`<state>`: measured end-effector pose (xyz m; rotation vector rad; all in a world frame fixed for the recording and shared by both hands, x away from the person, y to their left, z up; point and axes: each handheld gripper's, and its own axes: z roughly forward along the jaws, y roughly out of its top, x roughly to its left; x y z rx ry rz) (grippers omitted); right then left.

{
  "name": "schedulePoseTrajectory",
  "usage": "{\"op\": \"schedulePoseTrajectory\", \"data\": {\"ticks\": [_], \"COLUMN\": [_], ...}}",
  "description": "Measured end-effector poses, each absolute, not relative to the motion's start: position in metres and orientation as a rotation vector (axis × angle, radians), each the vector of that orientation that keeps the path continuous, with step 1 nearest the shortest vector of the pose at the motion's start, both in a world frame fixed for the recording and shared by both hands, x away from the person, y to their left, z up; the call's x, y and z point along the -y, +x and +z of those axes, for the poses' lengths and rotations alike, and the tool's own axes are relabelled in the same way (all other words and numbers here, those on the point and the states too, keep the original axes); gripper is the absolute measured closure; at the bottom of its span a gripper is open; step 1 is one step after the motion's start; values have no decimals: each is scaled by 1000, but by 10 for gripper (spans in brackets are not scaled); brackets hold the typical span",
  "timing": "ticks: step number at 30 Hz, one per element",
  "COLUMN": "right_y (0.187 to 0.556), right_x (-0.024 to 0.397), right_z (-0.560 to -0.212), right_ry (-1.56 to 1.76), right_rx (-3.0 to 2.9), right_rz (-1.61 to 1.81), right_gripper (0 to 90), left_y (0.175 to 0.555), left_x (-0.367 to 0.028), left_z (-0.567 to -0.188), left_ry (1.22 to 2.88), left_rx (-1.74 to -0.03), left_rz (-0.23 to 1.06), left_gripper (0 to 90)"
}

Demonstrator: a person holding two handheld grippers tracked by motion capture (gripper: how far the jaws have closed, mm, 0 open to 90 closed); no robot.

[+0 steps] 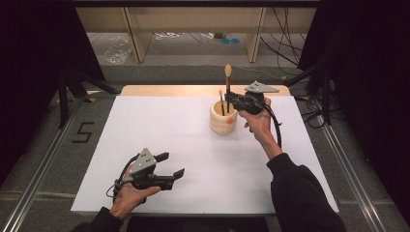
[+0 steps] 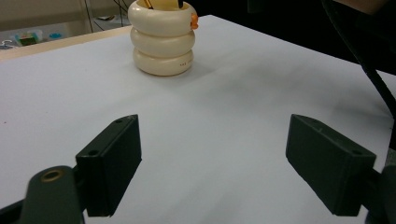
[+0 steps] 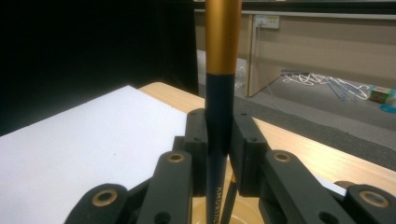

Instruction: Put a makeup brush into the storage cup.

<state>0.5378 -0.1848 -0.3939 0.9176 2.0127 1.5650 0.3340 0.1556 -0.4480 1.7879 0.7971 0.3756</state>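
Jaws of right gripper (image 3: 219, 154) clamp brush (image 3: 220, 93) upright.

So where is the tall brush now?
In the high view the tall brush stands upright over the cream ribbed holder at the table's far right, clamped by the right gripper.

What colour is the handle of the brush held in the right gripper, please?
The brush handle is black below a gold band, clearest in the right gripper view.
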Motion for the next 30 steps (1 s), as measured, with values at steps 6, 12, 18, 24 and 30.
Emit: {"op": "schedulePoseTrajectory", "data": {"ticks": [6,12,18,24,30], "right_y": [541,544,544,545,546], "right_x": [185,185,183,182,182], "right_z": [-398,-404,-407,-411,-417], "right_ry": [943,933,946,946,965], "right_rx": [-2009,-2002,-2017,-2029,-2044], "right_rz": [1574,1562,1556,1535,1530], "right_gripper": [786,786,785,785,784], "left_y": [334,334,333,333,333], "left_x": [-156,-155,-155,-155,-154], "left_z": [-448,-448,-447,-447,-448], "left_ry": [1783,1783,1784,1787,1791], "left_rx": [-800,-795,-795,-796,-787], "left_rz": [377,375,377,380,378], "left_gripper": [181,181,182,182,182]}}
